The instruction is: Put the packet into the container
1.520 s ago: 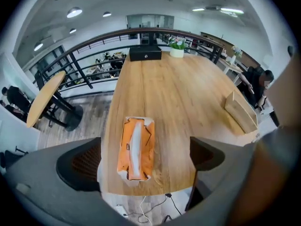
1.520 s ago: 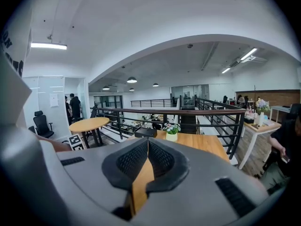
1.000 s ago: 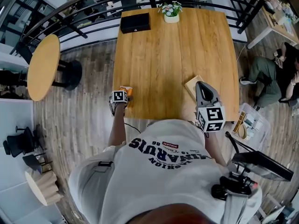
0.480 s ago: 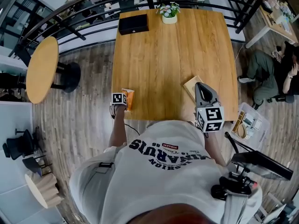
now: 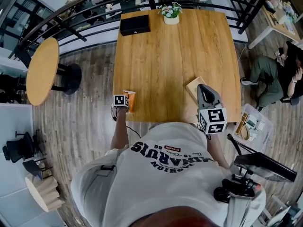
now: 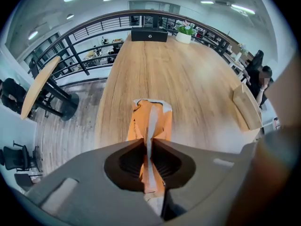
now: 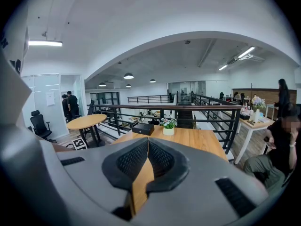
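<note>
An orange packet (image 5: pixel 129 100) with a white seam (image 6: pixel 150 119) sits at the near left edge of the wooden table (image 5: pixel 175 56). My left gripper (image 5: pixel 124 102) is shut on it, and the jaws pinch its near end (image 6: pixel 149 142). A low, light wooden container (image 5: pixel 193 86) rests near the table's right front edge (image 6: pixel 247 108). My right gripper (image 5: pixel 204 92) is shut on that container's thin wooden wall (image 7: pixel 140 182), which fills the gap between the jaws (image 7: pixel 147 147). The container's inside is hidden.
A black box (image 5: pixel 135 24) and a small flower pot (image 5: pixel 171 12) stand at the table's far edge, against a dark railing (image 5: pixel 85 13). A round side table (image 5: pixel 42 67) stands to the left. A person (image 5: pixel 272 74) sits on the right, beside a plastic bin (image 5: pixel 253 122).
The left jaws have closed on the orange packet, which now stands a little taller at the table edge. The right gripper has stayed on the container.
</note>
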A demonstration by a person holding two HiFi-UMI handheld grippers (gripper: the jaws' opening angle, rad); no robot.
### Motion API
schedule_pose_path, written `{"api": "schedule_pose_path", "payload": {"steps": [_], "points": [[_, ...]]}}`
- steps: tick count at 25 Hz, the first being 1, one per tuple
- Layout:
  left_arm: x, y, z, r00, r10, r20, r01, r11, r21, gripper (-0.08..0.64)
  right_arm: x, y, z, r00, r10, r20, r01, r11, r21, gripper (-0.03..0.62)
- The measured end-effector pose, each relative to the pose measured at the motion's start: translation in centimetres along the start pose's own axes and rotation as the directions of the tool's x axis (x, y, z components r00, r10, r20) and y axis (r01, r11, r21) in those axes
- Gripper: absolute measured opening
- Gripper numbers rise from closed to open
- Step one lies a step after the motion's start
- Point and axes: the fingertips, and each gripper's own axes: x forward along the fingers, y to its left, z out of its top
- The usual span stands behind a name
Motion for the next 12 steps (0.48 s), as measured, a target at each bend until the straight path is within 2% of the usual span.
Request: {"api": "schedule_pose_path", "payload": {"steps": [7, 12], "points": [[-1.3, 0.4, 0.7, 0.999, 0.048, -0.01, -0.047, 0.991, 0.123, 0.043, 0.1, -0.7, -0.4, 1.0, -0.014, -0.008, 0.014, 1.0, 0.002, 0.011], [-5.5, 0.6, 2.6, 0.997, 0.072, 0.026, -0.076, 0.979, 0.191, 0.043, -0.1, -0.6, -0.8, 1.0, -0.013, -0.022, 0.013, 1.0, -0.001, 0.011]]}}
